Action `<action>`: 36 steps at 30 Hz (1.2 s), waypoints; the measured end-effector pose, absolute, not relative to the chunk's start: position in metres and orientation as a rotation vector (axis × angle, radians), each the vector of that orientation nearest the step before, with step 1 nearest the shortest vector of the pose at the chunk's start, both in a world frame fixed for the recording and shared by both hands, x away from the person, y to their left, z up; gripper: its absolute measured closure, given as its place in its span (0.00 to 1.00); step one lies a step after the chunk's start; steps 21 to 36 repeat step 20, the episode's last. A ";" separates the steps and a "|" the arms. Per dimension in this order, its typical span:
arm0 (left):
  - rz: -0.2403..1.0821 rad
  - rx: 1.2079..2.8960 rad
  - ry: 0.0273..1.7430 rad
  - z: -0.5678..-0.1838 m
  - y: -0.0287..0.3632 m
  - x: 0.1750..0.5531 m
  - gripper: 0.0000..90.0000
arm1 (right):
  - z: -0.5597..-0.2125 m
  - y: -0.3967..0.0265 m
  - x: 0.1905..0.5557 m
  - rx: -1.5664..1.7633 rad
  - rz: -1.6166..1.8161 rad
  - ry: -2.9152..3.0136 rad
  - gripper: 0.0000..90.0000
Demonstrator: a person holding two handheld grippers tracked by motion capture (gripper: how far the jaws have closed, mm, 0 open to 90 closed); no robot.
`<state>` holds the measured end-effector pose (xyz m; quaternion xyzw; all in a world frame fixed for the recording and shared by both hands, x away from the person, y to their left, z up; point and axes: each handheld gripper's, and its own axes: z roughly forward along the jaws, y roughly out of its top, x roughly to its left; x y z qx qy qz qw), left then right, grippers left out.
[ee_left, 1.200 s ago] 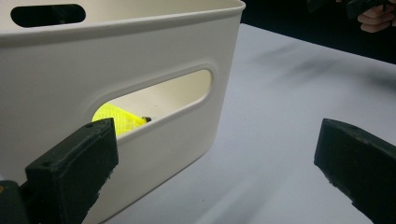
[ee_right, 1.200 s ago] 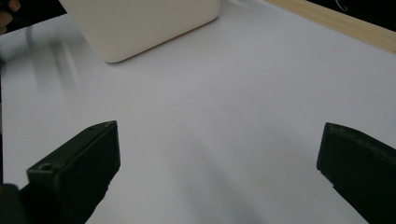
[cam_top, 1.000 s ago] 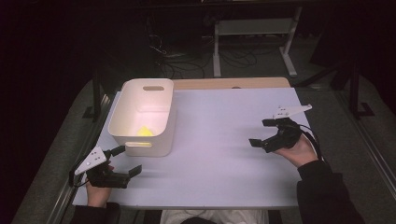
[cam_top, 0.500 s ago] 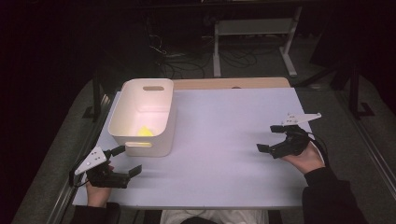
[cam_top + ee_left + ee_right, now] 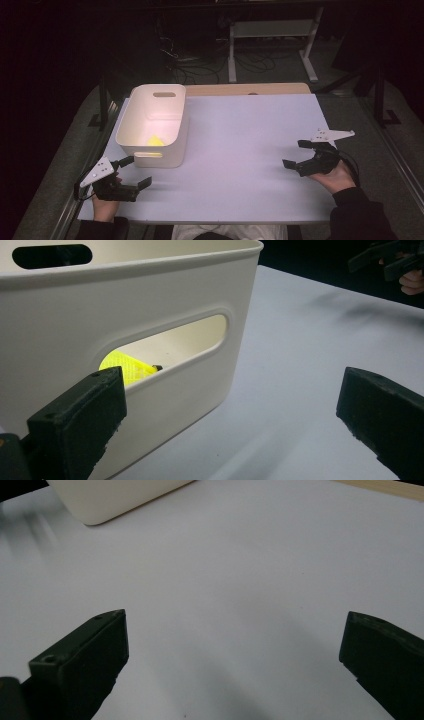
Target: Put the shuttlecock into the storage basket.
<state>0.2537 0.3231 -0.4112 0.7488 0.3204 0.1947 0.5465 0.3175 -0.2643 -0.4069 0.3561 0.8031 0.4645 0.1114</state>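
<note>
A white plastic bin [image 5: 155, 122] with handle slots stands at the left of the pale table [image 5: 240, 150]. A small yellow object [image 5: 155, 141] lies on its floor and also shows through the handle slot as a yellow shape [image 5: 125, 367]. My left gripper [image 5: 136, 172] rests at the table's front left corner, just in front of the bin [image 5: 150, 315], open and empty. Near the right edge, my right gripper [image 5: 296, 154] is held low over bare table, open, with nothing between its jaws. In the right gripper view, a corner of the bin [image 5: 115, 497] lies far off.
A wooden strip [image 5: 247, 89] runs along the table's far edge. Behind it, in the dark, stand a metal frame [image 5: 272, 37] and loose cables on the floor. Dark floor borders the table at both sides.
My right gripper has drawn back toward the front right, away from the table's middle, and come lower. The left gripper and the bin stay where they were.
</note>
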 end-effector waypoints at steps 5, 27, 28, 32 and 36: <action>0.461 1.773 0.756 -0.411 0.323 0.254 0.00 | -0.413 -0.272 0.309 1.047 1.358 2.333 0.00; 0.459 1.766 0.758 -0.411 0.323 0.253 0.00 | -0.424 -0.281 0.298 1.077 1.354 2.314 0.00; 0.459 1.766 0.758 -0.411 0.323 0.253 0.00 | -0.424 -0.281 0.298 1.077 1.354 2.314 0.00; 0.459 1.766 0.758 -0.411 0.323 0.253 0.00 | -0.424 -0.281 0.298 1.077 1.354 2.314 0.00; 0.459 1.766 0.758 -0.411 0.323 0.253 0.00 | -0.424 -0.281 0.298 1.077 1.354 2.314 0.00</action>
